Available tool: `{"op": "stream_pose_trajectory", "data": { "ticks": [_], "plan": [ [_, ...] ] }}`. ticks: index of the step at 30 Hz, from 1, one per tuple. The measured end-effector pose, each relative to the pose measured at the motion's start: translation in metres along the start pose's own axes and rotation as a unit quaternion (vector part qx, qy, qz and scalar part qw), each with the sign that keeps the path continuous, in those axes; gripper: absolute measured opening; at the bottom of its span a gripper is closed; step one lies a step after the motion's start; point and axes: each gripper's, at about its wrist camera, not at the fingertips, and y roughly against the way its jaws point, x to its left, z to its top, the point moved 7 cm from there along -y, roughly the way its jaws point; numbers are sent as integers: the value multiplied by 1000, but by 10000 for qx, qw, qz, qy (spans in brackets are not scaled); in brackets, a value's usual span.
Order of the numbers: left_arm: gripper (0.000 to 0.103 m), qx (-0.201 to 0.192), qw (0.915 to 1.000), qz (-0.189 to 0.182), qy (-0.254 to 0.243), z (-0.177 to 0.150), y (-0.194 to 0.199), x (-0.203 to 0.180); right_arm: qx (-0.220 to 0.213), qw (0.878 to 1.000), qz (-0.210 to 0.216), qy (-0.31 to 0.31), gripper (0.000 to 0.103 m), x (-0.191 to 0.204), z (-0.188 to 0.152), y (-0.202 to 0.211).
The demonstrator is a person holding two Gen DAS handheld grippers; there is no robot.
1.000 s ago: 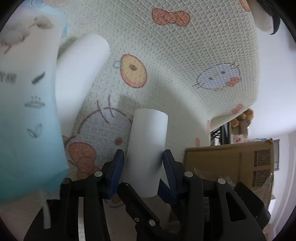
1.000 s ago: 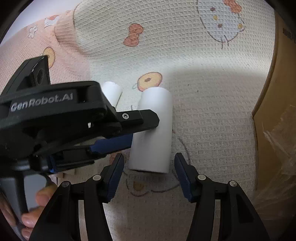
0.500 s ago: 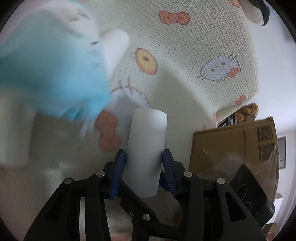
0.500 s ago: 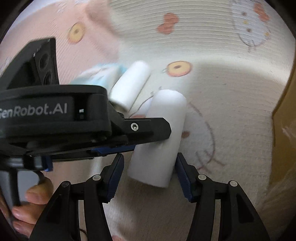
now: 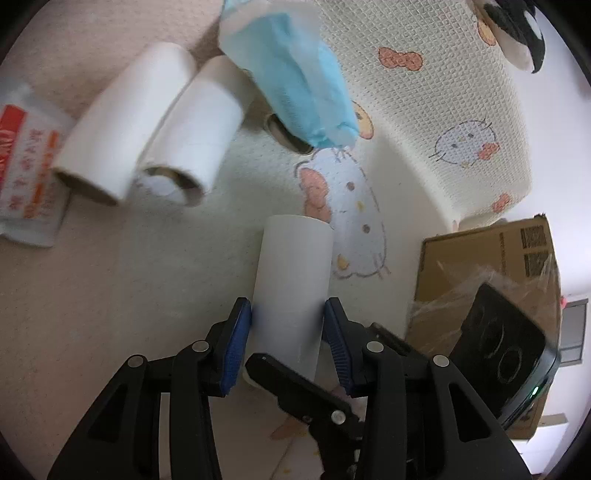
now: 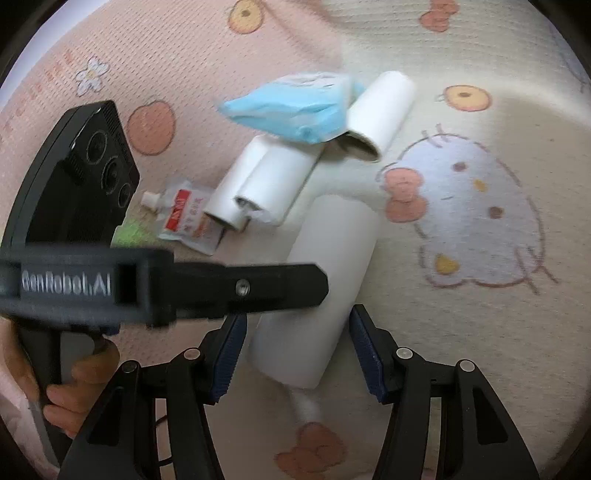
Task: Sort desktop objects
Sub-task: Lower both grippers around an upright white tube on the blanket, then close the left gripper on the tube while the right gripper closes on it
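My left gripper (image 5: 288, 334) is shut on a white paper roll (image 5: 293, 284) and holds it above the cartoon-print mat. The same roll (image 6: 328, 273) shows in the right wrist view, with the left gripper body (image 6: 166, 284) across it. My right gripper (image 6: 297, 347) is open; its jaws stand either side of the roll's near end without touching. Three more white rolls (image 5: 144, 122) lie together on the mat, with a blue and white tissue pack (image 5: 295, 70) resting over them. A red and white pouch (image 5: 26, 162) lies to their left.
A cardboard box (image 5: 484, 280) with plastic wrap stands at the right. A black and white plush toy (image 5: 517, 33) sits at the mat's far right. The pouch with its spout (image 6: 184, 218) lies left of the rolls in the right wrist view.
Both grippers have risen and pulled back with the roll. The tissue pack, the other rolls and the pouch have come fully into view.
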Motion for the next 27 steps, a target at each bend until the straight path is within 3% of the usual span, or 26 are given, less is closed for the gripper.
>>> {"op": "stream_pose_trajectory", "data": {
  "ticks": [7, 13, 15, 23, 27],
  "plan": [
    [45, 63, 9989, 364, -276, -3, 11, 4, 309, 9985, 399, -213, 55, 4, -3, -12],
    [50, 87, 9993, 223, -301, 1, 6, 2, 230, 9849, 1148, -1275, 50, -16, 4, -12],
    [50, 115, 9989, 232, -393, 3, 3, 1, 272, 9838, 1092, -1398, 41, -21, 5, -13],
    [50, 460, 9987, -157, -162, 1, -12, 5, 256, 9856, 1047, -1305, 41, -14, 6, -18],
    [48, 436, 9988, -116, -171, 2, -12, 6, 275, 9875, 945, -1231, 41, -10, 6, -19]
  ]
}}
